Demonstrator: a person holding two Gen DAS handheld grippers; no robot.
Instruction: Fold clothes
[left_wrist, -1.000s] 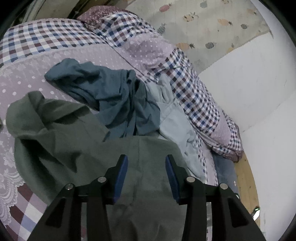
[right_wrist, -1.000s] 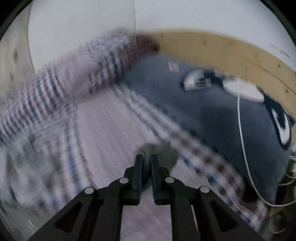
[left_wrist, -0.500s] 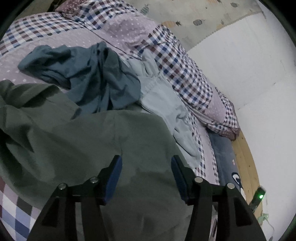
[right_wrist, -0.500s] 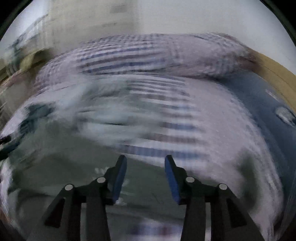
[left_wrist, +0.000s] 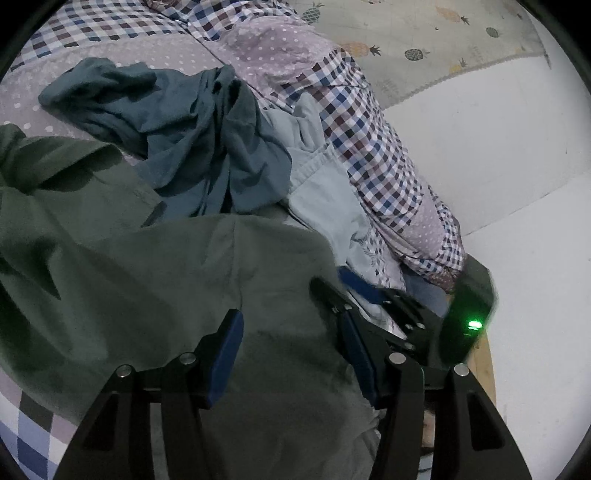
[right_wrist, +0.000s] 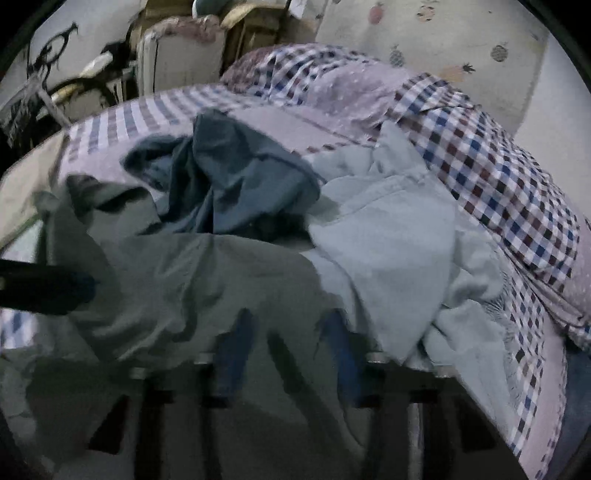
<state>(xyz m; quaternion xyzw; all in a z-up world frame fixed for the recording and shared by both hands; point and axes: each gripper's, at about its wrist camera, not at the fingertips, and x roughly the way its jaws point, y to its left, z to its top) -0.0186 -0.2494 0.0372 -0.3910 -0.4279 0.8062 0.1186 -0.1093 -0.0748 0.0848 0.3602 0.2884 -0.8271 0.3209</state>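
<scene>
Both grippers are hovering with fingers spread apart and gripping nothing: the left gripper (left_wrist: 291, 354) and the right gripper (right_wrist: 286, 350) are poised over a dark green garment (left_wrist: 177, 280) lying spread on the bed (left_wrist: 110, 48). A crumpled teal garment (left_wrist: 192, 136) and a pale blue garment (right_wrist: 391, 236) are lying just beyond it, beside a checked quilt (left_wrist: 369, 140).
</scene>
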